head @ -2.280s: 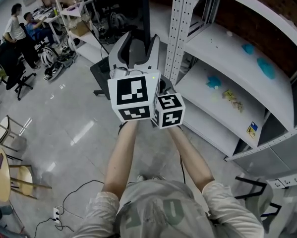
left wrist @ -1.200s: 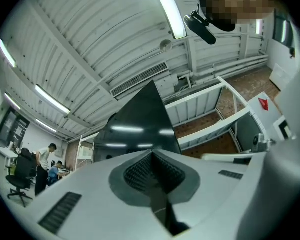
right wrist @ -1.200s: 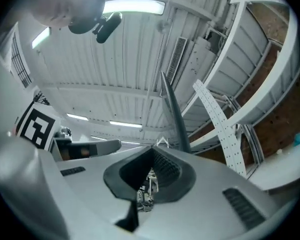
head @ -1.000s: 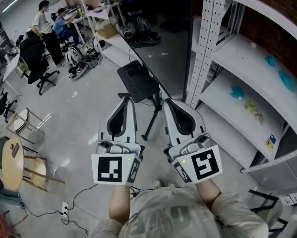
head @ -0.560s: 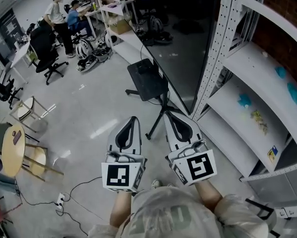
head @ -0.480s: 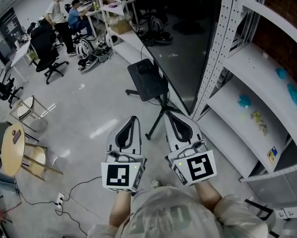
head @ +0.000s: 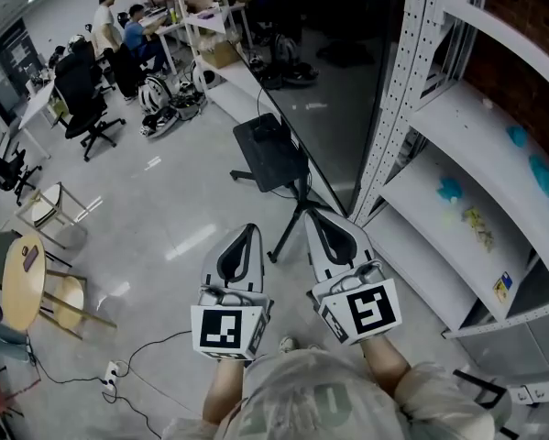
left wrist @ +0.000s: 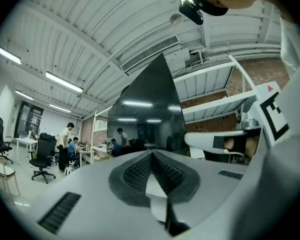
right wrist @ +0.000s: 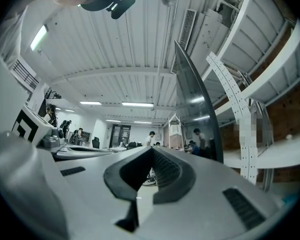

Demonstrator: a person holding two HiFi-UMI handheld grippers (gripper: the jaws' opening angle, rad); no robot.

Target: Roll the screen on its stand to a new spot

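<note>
At the far left of the head view a round wooden table (head: 17,282) stands on the grey floor. Behind it are black office chairs (head: 82,99) and people (head: 118,26) at desks. A black cable (head: 141,356) lies on the floor near the person's feet.

The left gripper (head: 248,229) is held low in front of the body. In the left gripper view its two jaws are pressed together at the tips (left wrist: 152,154) and nothing is between them. The right gripper (head: 312,216) is just beside it, and its jaws are also pressed together (right wrist: 152,151) and hold nothing.

The screen (head: 338,81), a big dark panel, stands upright just ahead of both grippers, close along the white rack (head: 395,99). Its stand (head: 269,149) has a black plate and thin legs on the floor, near the tip of the right gripper in the head view. In both gripper views the screen (left wrist: 150,109) rises beyond the jaw tips, apart from them (right wrist: 197,119).

At the right, small blue things (head: 450,189) lie on the rack's shelves.
</note>
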